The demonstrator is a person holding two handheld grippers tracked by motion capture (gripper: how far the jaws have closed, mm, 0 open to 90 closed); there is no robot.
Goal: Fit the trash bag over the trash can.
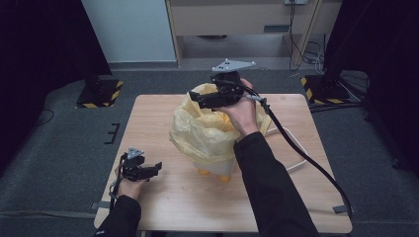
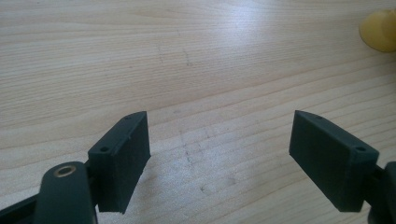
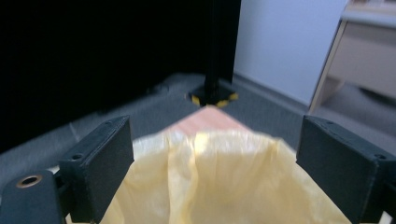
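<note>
**Right tongs over the yellow bag, left tongs parked low**

Dark curtains and grey carpet ring a pale wooden bench (image 1: 163, 207) in the centre of the high view. Mid-frame on it sits a crumpled yellow plastic bag (image 1: 200, 133), draped over a white container with yellow feet (image 1: 217, 173) peeking out at its lower edge. Up top, the right tongs (image 1: 197, 100) hang over the bag's upper rim, jaws spread wide; the right gripper view shows the bag (image 3: 219, 186) filling the gap between them, with no jaw touching the film. Down in the lower left, the left tongs (image 1: 155, 168) rest just above the bench, well apart from the bag, jaws spread over bare wood (image 2: 187, 70), gripping nothing. A yellow foot (image 2: 380, 30) pokes in at the upper right of the left gripper view.
</note>
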